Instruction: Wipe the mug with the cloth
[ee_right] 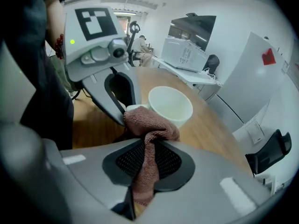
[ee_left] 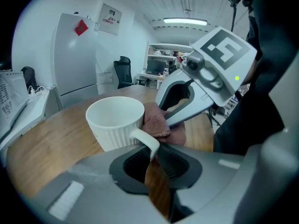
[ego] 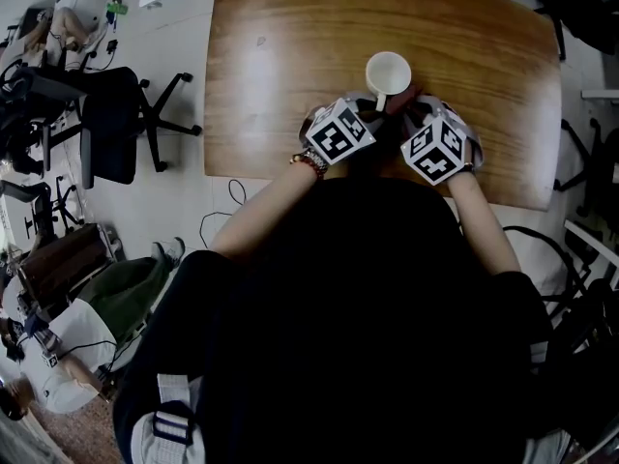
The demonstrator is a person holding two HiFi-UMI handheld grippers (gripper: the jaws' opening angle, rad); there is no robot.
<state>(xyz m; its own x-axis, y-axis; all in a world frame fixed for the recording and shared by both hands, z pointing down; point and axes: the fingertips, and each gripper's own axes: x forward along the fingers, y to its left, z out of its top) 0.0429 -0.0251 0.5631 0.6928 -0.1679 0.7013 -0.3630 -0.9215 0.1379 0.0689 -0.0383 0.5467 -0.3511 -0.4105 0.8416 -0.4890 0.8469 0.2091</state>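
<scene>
Pinching the mug (ee_left: 116, 125) handle, left gripper (ee_left: 154, 164) fingers pin it upright on the tabletop (ee_left: 42, 157) just ahead; right gripper (ee_right: 148, 161) fingers clamp the cloth (ee_right: 150, 122), bunched beyond their tips against the mug's side, prob. ready to rub w/o it sliding

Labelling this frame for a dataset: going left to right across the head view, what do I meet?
Black office chair → left gripper → white mug → right gripper.

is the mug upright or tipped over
Upright: the white mug stands on the wooden table, its open mouth facing up.
</scene>
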